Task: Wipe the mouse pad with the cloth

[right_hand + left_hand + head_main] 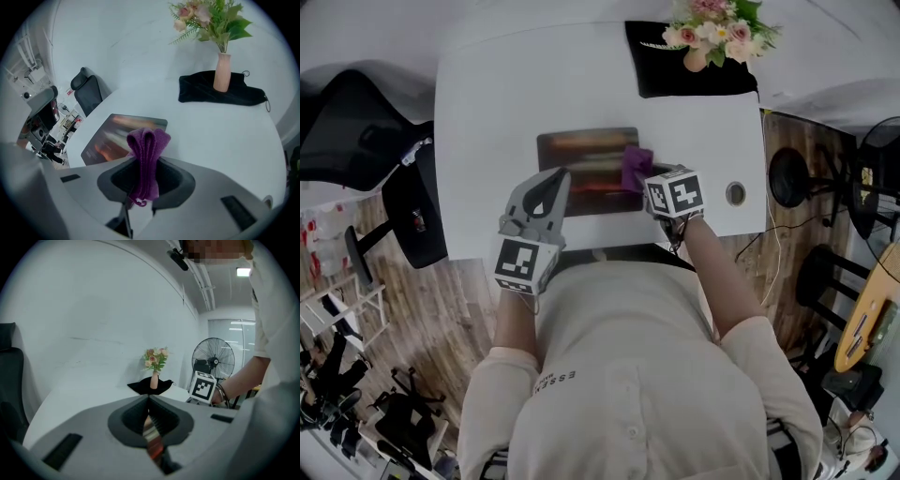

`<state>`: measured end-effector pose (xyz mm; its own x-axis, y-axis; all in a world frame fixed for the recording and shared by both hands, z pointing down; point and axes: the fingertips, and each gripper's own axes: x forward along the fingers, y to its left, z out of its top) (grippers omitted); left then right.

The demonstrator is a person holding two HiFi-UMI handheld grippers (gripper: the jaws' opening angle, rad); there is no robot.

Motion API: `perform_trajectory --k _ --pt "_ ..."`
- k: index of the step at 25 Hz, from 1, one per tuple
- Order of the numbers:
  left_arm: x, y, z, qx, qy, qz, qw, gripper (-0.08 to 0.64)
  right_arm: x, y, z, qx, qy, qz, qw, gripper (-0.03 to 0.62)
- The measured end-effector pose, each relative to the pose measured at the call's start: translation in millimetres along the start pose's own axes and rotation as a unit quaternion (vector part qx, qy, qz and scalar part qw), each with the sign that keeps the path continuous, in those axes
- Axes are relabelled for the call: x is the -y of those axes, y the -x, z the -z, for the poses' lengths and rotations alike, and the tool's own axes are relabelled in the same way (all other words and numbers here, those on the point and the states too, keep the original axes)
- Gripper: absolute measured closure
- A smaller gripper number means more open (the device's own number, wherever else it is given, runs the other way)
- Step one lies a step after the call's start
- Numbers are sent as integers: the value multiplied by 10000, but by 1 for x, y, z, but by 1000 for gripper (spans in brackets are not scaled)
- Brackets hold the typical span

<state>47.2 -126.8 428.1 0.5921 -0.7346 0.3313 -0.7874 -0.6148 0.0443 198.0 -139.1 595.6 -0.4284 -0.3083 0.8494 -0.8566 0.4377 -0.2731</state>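
Holding the cloth (147,145) over the mouse pad (586,155), the right gripper (645,183) seemed to have most wiping left, while the left gripper (555,183) pinched its edge.

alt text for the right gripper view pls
The right gripper has its jaws shut on a folded purple cloth, seen in front of a mouse pad lying on a white table. Farther back, a vase of flowers stands on a black cloth.

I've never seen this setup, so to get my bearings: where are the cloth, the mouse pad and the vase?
cloth (149,139), right gripper view, its folded top.
mouse pad (579,152), head view, its bare left half.
vase (221,72), right gripper view, middle of its body.
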Motion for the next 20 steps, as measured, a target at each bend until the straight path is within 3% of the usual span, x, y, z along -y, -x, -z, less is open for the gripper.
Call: perform_trajectory --k 8,14,20 --pt "22 6 -12 260 -114 244 9993 558 17 21 7 42 -49 471 9989 493" --pt "21 17 -17 408 -129 268 9987 558 -9 38 -4 379 -102 189 9990 494" --pt "4 43 -15 461 -180 217 9985 558 -62 28 -13 463 27 -286 9985 494"
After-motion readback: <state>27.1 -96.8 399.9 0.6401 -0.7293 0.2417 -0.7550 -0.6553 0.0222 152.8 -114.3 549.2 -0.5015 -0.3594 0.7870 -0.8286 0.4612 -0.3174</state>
